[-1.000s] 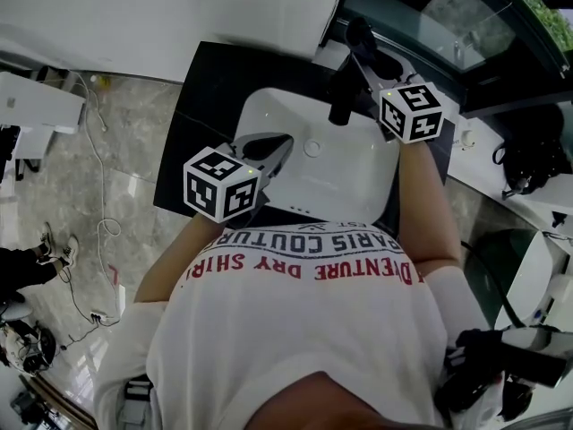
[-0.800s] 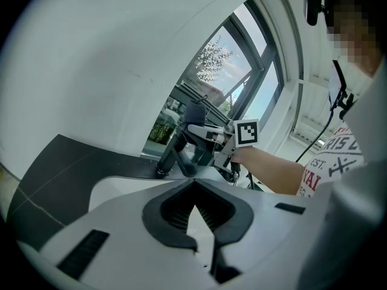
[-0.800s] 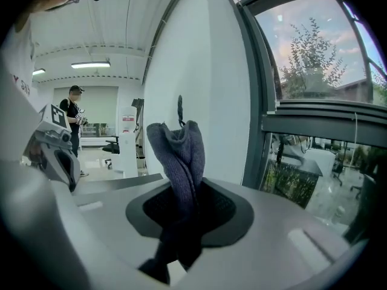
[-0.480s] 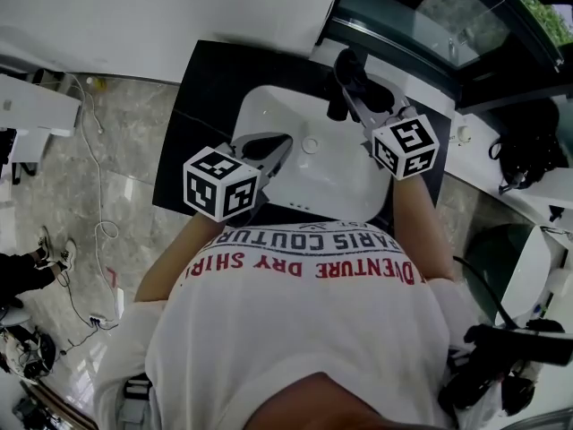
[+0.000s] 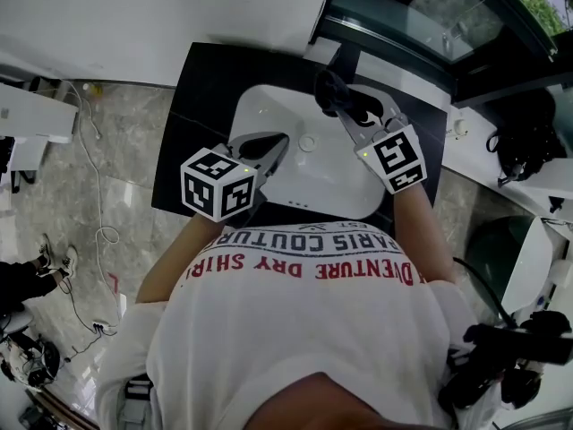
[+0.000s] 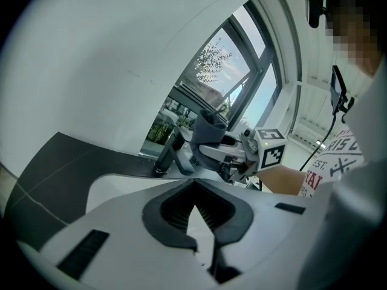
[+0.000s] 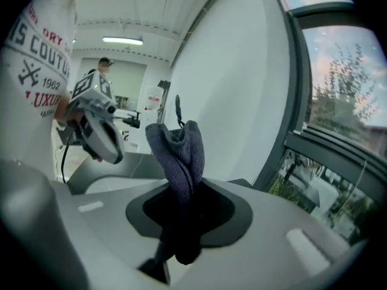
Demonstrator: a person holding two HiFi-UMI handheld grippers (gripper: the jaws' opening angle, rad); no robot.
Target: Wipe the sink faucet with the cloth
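**One cloth (image 7: 179, 153) gripped, faucet (image 6: 164, 156) in reach: wipe barely begun, by my reading**

Right hand-held gripper (image 7: 184, 216): jaws clamped on the dark blue cloth. The cloth is bunched and stands up out of the jaws in a folded wad. The head view puts that wad at the back of the white sink (image 5: 313, 184), about where the dark faucet stands. The left gripper view shows it from the side, with the cloth just beside the top of the faucet. Neither view shows whether they touch or a small gap remains.

Left hand-held gripper (image 6: 195, 209): jaws drawn together, nothing between them. It hangs over the front left rim of the sink, well apart from the faucet, and takes no part.

The sink is set into a black table (image 5: 199, 106). The basin looks bare apart from the drain (image 5: 307, 141).

Progress, as judged:
- Done: cloth secured in the right jaws and brought up to the faucet.
- Not shown: any part of the faucet wiped. The faucet is dark and small in frame, and no streak or clean patch can be made out.
- Left: press the cloth on, rub over the spout, body and base, then lift the cloth off.

Estimate: early in the wiping step, with most of the actual work ahead.
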